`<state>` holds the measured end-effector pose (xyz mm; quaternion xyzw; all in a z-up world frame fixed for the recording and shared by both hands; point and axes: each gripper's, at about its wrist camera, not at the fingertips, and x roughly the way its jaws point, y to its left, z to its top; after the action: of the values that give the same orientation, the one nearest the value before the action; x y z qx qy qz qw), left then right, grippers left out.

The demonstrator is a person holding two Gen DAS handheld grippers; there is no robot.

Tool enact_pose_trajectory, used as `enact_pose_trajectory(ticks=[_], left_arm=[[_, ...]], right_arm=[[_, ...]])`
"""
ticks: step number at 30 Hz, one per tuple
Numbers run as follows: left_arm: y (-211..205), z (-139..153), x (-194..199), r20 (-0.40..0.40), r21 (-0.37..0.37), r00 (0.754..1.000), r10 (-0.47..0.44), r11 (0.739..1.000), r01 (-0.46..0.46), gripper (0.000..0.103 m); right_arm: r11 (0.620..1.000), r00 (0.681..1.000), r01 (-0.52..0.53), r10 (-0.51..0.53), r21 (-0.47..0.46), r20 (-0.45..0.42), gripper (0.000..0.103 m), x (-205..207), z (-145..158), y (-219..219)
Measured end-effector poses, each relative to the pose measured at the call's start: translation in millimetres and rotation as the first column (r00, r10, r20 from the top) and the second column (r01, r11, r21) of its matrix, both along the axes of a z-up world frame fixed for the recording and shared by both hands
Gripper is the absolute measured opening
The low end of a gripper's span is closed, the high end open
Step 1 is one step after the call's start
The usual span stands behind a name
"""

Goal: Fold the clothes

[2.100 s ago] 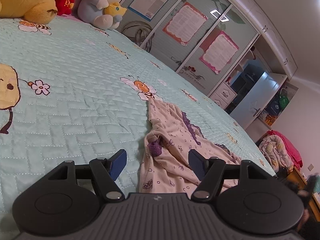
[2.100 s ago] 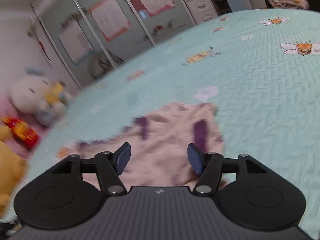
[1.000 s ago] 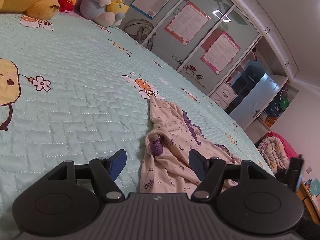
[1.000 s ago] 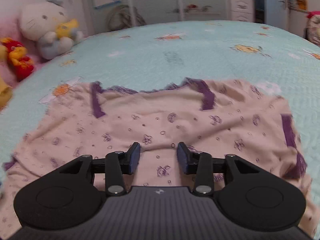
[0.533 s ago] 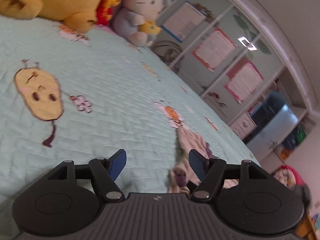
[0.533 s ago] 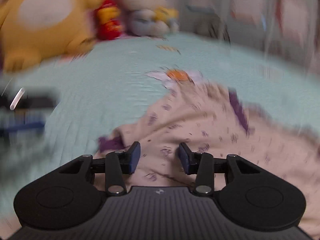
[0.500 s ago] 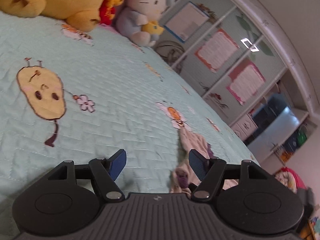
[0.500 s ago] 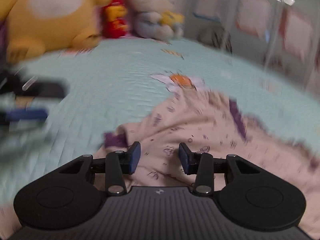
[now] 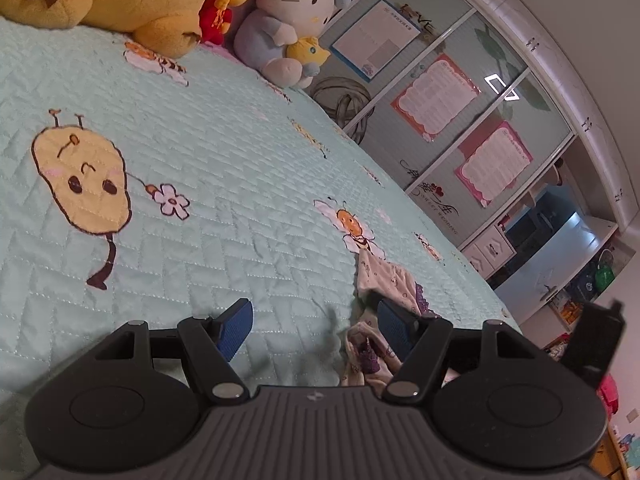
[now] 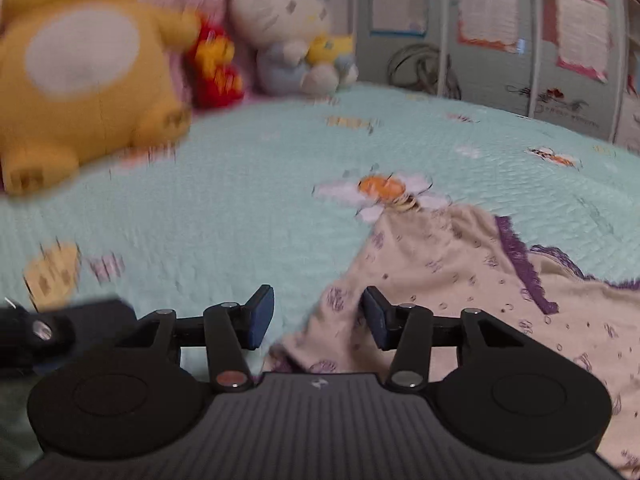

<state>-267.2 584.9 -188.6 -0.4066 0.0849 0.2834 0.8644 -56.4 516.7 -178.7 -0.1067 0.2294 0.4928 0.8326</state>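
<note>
The left hand-held gripper [image 9: 314, 326] hovers low over the bed [image 9: 224, 184], its blue-padded jaws spread wide with nothing between them. In the left wrist view the pink garment [image 9: 390, 280] with purple trim lies crumpled at the lower right of centre, partly hidden behind the right-hand fingertip [image 9: 394, 322]. The right hand-held gripper [image 10: 318, 316] is also parted, somewhat narrower, gripping nothing; in its blurred view the garment [image 10: 460, 280] spreads across the lower right of the frame, its near edge reaching in between the jaws. A yellow plush toy [image 10: 80, 80] and a white cat plush [image 10: 288, 36] sit at the upper left.
</note>
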Motion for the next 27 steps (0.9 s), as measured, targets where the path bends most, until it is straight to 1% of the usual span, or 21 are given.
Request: enact_pose_trajectory(ticks=[1, 4, 6, 8, 10, 11, 12, 13, 14, 15, 16, 17, 18, 19, 22, 25, 27], left_arm=[[0.1, -0.4, 0.6, 0.0, -0.003, 1.0, -0.004, 1.0, 0.004, 0.072], [-1.1, -1.0, 3.1, -0.004, -0.002, 1.0, -0.016, 1.0, 0.016, 0.072], [-2.2, -1.5, 4.4, -0.012, 0.002, 1.0, -0.019, 1.0, 0.019, 0.072], [-1.7, -2.4, 4.9, -0.017, 0.001, 1.0, -0.02, 1.0, 0.02, 0.072], [-0.8, -2.6, 5.0, -0.017, -0.003, 1.0, -0.02, 1.0, 0.02, 0.072], [-0.5, -2.5, 4.9, -0.016, -0.004, 1.0, -0.02, 1.0, 0.02, 0.072], [-0.3, -2.4, 4.9, -0.014, -0.006, 1.0, -0.02, 1.0, 0.02, 0.072], [-0.4, -2.7, 5.1, -0.016, -0.005, 1.0, -0.023, 1.0, 0.023, 0.072], [-0.5, -3.0, 5.4, -0.018, -0.004, 0.999, -0.027, 1.0, 0.027, 0.072], [-0.7, -3.3, 5.6, -0.02, -0.002, 0.999, -0.03, 1.0, 0.03, 0.072], [-0.5, -3.3, 5.9, -0.022, -0.001, 0.999, -0.032, 0.999, 0.032, 0.072], [-0.2, -3.5, 5.8, -0.021, -0.003, 0.999, -0.033, 0.999, 0.033, 0.072], [0.1, -3.5, 5.6, -0.02, -0.004, 0.999, -0.033, 0.999, 0.033, 0.072], [0.4, -3.5, 5.5, -0.019, -0.005, 0.999, -0.034, 0.999, 0.034, 0.072], [0.8, -3.2, 5.4, -0.019, -0.006, 0.999, -0.036, 0.999, 0.036, 0.072], [0.2, -2.4, 6.1, -0.022, -0.002, 0.999, -0.039, 0.999, 0.039, 0.072], [-0.6, -2.1, 6.7, -0.026, 0.005, 0.999, -0.039, 0.999, 0.039, 0.072]], right_arm=[[0.999, 0.999, 0.034, -0.033, 0.029, -0.006, 0.05, 6.2, 2.4, -8.3], [0.985, 0.986, 0.162, -0.159, 0.055, -0.044, 0.051, 38.6, 4.6, -18.1], [0.98, 0.969, 0.192, -0.181, 0.049, -0.169, 0.051, 58.4, -1.8, -12.4], [0.985, 0.968, 0.169, -0.172, -0.029, -0.184, 0.051, 60.3, -11.6, 3.6], [0.983, 0.979, 0.16, -0.17, -0.09, -0.116, 0.05, 52.4, -16.0, 13.2], [0.983, 0.979, 0.17, -0.177, -0.073, -0.102, 0.05, 50.1, -13.3, 9.7], [0.981, 0.975, 0.182, -0.189, -0.071, -0.116, 0.051, 55.1, -13.8, 6.4], [0.979, 0.971, 0.193, -0.201, -0.068, -0.13, 0.054, 60.1, -14.3, 3.2], [0.976, 0.967, 0.205, -0.213, -0.066, -0.143, 0.061, 65.2, -14.8, 0.0], [0.974, 0.962, 0.217, -0.225, -0.064, -0.157, 0.062, 70.2, -15.3, -3.2], [0.972, 0.957, 0.226, -0.234, -0.065, -0.171, 0.062, 75.3, -16.0, -5.8], [0.974, 0.959, 0.206, -0.219, -0.089, -0.181, 0.058, 81.5, -18.3, -3.6], [0.969, 0.956, 0.241, -0.246, -0.054, -0.16, 0.057, 81.8, -13.9, -13.1], [0.962, 0.951, 0.274, -0.274, -0.019, -0.143, 0.059, 82.3, -9.4, -23.3], [0.931, 0.922, 0.36, -0.347, 0.056, -0.17, 0.059, 91.7, 2.3, -71.8], [0.893, 0.887, 0.45, -0.446, 0.009, -0.121, 0.059, 110.0, -1.3, -119.5], [0.86, 0.854, 0.51, -0.51, -0.03, -0.1, 0.059, 130.0, -6.0, -149.1]])
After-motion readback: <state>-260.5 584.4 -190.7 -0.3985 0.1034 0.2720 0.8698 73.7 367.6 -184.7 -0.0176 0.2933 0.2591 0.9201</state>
